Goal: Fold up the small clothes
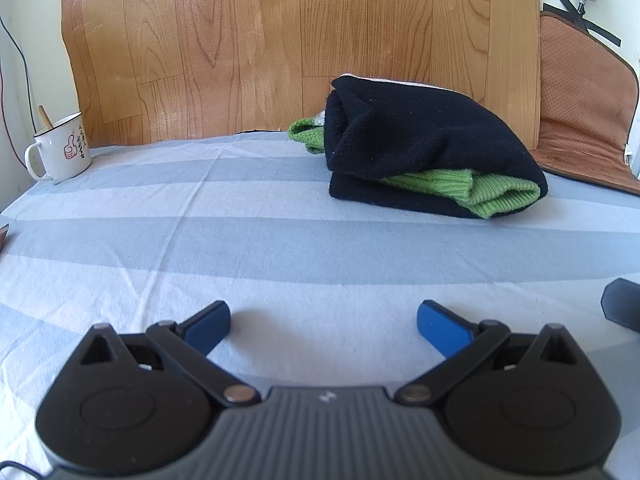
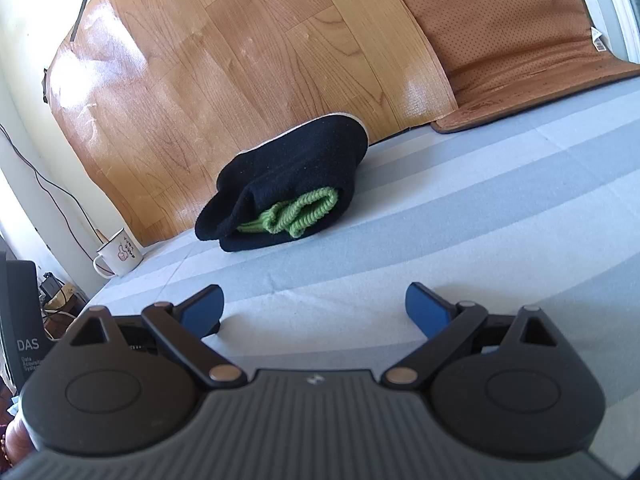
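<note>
A folded black garment (image 1: 420,140) with green knit cuffs (image 1: 492,194) showing lies on the striped blue-and-white sheet (image 1: 240,232) at the back, against the wood-pattern panel. It also shows in the right wrist view (image 2: 292,184), with the green knit (image 2: 304,212) tucked inside. My left gripper (image 1: 324,320) is open and empty, low over the sheet, well short of the garment. My right gripper (image 2: 314,306) is open and empty, also short of the garment. A dark piece of the right gripper (image 1: 622,308) shows at the right edge of the left wrist view.
A white enamel mug (image 1: 60,148) with a spoon stands at the back left on the sheet; it shows in the right wrist view (image 2: 118,258) too. A brown perforated cushion (image 1: 580,104) leans at the back right. The wood-pattern panel (image 1: 280,48) stands behind the garment.
</note>
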Available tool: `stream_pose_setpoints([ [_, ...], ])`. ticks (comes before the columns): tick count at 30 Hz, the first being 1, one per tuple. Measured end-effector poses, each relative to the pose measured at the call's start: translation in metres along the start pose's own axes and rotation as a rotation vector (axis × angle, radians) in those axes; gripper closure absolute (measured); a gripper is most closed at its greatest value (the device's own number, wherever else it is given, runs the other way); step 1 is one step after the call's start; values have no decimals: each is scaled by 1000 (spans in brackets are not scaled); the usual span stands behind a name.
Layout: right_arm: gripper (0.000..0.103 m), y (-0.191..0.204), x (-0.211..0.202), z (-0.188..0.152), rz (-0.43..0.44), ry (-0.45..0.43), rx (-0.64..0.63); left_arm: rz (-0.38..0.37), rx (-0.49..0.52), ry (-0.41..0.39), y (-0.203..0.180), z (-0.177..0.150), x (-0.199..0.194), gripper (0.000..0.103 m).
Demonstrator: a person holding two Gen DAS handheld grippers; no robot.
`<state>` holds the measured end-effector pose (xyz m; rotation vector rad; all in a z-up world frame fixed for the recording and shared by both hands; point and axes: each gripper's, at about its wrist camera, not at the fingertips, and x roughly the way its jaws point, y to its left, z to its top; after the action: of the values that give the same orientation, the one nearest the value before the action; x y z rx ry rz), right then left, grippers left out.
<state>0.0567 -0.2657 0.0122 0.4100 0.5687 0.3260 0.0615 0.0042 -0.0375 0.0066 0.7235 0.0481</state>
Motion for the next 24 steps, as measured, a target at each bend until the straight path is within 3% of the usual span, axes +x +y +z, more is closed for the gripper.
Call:
stream_pose_setpoints([
  [24, 4, -1, -1, 0, 7, -1, 7, -22, 27, 9, 2, 0, 0, 0],
])
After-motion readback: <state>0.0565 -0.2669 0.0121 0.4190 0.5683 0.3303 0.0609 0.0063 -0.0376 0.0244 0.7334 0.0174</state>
